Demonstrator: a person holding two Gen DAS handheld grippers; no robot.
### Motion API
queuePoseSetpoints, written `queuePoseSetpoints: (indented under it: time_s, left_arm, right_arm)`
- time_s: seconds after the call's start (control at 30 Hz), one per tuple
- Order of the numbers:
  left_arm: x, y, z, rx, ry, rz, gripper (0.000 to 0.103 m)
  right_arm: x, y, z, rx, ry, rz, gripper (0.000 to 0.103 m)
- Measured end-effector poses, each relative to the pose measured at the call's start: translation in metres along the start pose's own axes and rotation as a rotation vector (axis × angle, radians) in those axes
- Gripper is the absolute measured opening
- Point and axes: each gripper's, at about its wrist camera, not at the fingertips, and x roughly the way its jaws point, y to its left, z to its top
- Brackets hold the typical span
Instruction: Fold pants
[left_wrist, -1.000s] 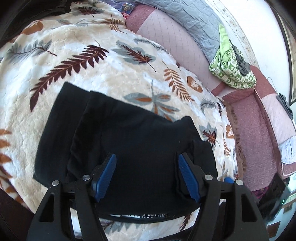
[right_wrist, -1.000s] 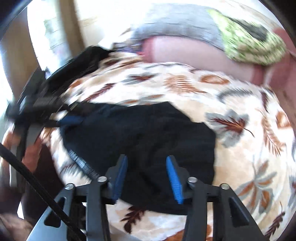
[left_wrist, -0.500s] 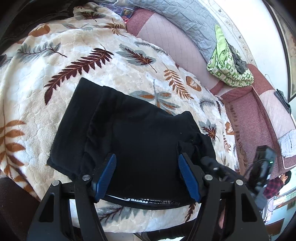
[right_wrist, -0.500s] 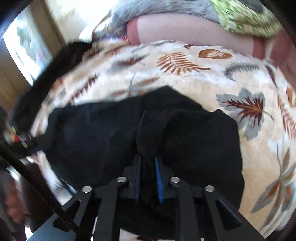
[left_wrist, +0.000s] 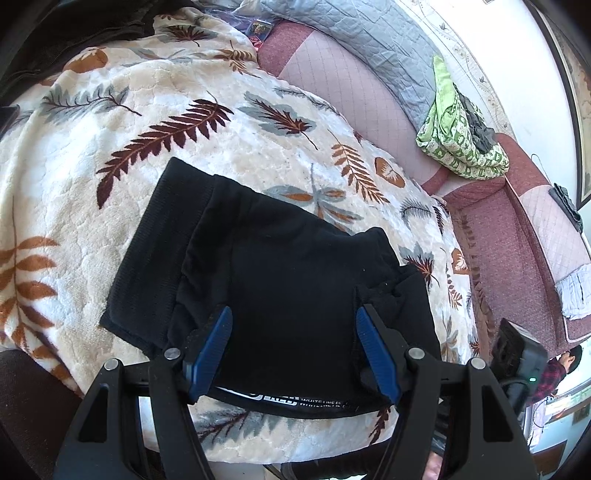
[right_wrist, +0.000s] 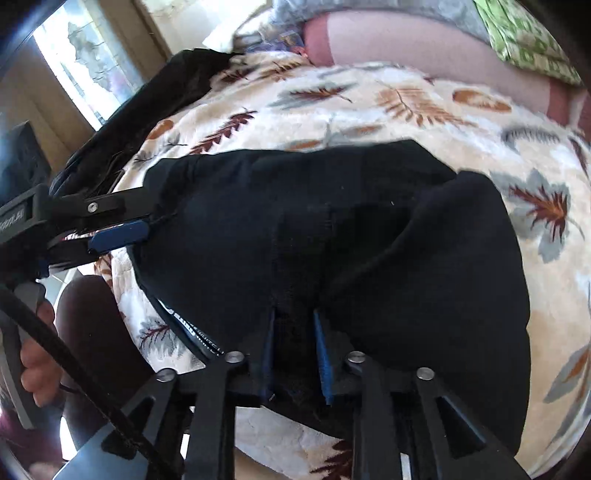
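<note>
right gripper (right_wrist: 293, 350): half a second ago it was pinched tight on a raised ridge of black cloth; now its jaws are opening, and a fold of the pants (right_wrist: 332, 240) still stands between the blue pads, which no longer look pressed hard against it.
left gripper (left_wrist: 293, 350): spread wide, as a second ago, hovering low over the near edge of the pants with nothing between its fingers (left_wrist: 212, 350).
pants: a compact black rectangle on the leaf-print blanket (left_wrist: 110, 155) of the bed; the printed waistband (left_wrist: 306, 400) lies at the near edge, and a thicker lump sits at the right corner.
what changed: the ridge that was lifted has been brought down onto the pile.
meaning for the task: this reads as a fold being laid and let go; the right corner still looks bunched and probably needs smoothing.
surroundings: pink sofa (left_wrist: 491, 236) with a green bundle (left_wrist: 458, 147), well apart.
</note>
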Motion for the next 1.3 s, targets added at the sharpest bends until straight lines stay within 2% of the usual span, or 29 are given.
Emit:
queuePoseSetpoints:
  time_s: [0.03, 0.07, 0.27, 0.37, 0.43, 0.5, 0.57, 0.63, 0.67, 0.7, 0.73, 0.77, 0.87, 1.03, 1.2, 1.3]
  left_arm:
    - [0.000, 0.000, 0.000, -0.003, 0.000, -0.001, 0.069]
    - [-0.001, 0.000, 0.001, -0.006, 0.000, -0.003, 0.069]
    - [0.006, -0.009, -0.002, 0.016, 0.016, -0.011, 0.069]
    - [0.010, -0.018, -0.006, 0.036, 0.032, -0.014, 0.069]
    - [0.011, -0.024, -0.008, 0.049, 0.038, -0.014, 0.069]
    - [0.011, -0.031, -0.010, 0.067, 0.042, -0.007, 0.069]
    - [0.009, -0.036, -0.013, 0.083, 0.044, 0.005, 0.069]
    - [0.007, -0.040, -0.016, 0.093, 0.045, 0.022, 0.069]
    - [0.006, -0.041, -0.018, 0.097, 0.046, 0.033, 0.069]
    - [0.005, -0.041, -0.018, 0.099, 0.047, 0.043, 0.069]
    - [0.004, -0.042, -0.019, 0.100, 0.048, 0.054, 0.069]
    - [0.004, -0.041, -0.020, 0.100, 0.048, 0.066, 0.069]
    - [0.006, -0.042, -0.020, 0.097, 0.055, 0.090, 0.069]
    - [0.016, -0.051, -0.021, 0.100, 0.079, 0.084, 0.069]
    - [0.020, -0.056, -0.024, 0.113, 0.097, 0.088, 0.069]
    - [0.015, -0.052, -0.021, 0.096, 0.081, 0.092, 0.069]
  right_arm:
    - [-0.003, 0.001, 0.000, -0.005, 0.006, 0.022, 0.046]
    - [-0.007, 0.000, 0.000, -0.005, 0.007, 0.046, 0.060]
    - [-0.064, -0.028, -0.009, 0.038, -0.087, 0.103, 0.062]
    - [-0.086, -0.065, -0.004, 0.128, -0.162, 0.012, 0.072]
    - [-0.088, -0.098, 0.002, 0.213, -0.193, -0.057, 0.072]
    - [-0.076, -0.130, 0.010, 0.277, -0.197, -0.084, 0.073]
    - [-0.056, -0.152, 0.017, 0.333, -0.177, -0.025, 0.073]
    - [-0.027, -0.170, 0.020, 0.411, -0.140, 0.108, 0.073]
    - [-0.012, -0.173, 0.022, 0.434, -0.115, 0.174, 0.069]
    - [0.000, -0.174, 0.023, 0.455, -0.091, 0.218, 0.047]
    - [0.006, -0.173, 0.023, 0.469, -0.083, 0.227, 0.033]
    - [0.010, -0.175, 0.023, 0.505, -0.084, 0.245, 0.014]
    - [-0.002, -0.180, 0.020, 0.569, -0.143, 0.286, 0.011]
    - [-0.041, -0.193, 0.024, 0.577, -0.236, 0.230, 0.008]
    - [-0.046, -0.203, 0.028, 0.548, -0.224, 0.142, 0.008]
    - [-0.035, -0.205, 0.025, 0.506, -0.186, 0.036, 0.008]
